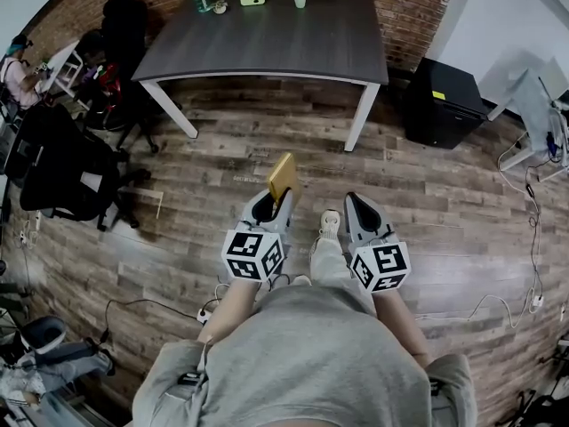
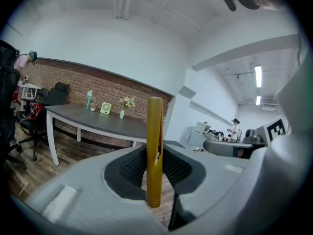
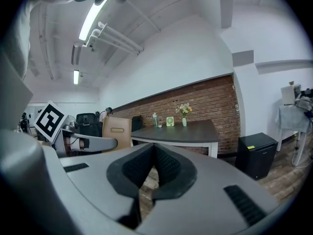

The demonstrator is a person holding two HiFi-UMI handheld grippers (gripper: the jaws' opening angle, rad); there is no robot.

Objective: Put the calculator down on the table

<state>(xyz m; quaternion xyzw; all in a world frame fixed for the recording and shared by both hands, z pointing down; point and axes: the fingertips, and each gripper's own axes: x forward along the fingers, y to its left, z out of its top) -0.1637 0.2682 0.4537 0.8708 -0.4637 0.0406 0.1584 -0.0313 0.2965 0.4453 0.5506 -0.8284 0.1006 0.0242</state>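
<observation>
Left gripper (image 1: 269,206) clamps the calculator (image 1: 283,178) upright and edge-on, probably for carrying, with the table (image 1: 267,38) well ahead; right gripper (image 1: 359,208) closed on nothing, idle alongside.

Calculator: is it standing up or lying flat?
Standing up on edge: the calculator rises straight between the left gripper's jaws, which clamp it.

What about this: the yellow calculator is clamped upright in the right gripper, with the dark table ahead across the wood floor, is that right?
Wrong on one point: the calculator is clamped upright in the left gripper, not the right, as the left gripper view shows. The right gripper is shut on nothing. The dark table does lie ahead across the wood floor.
</observation>
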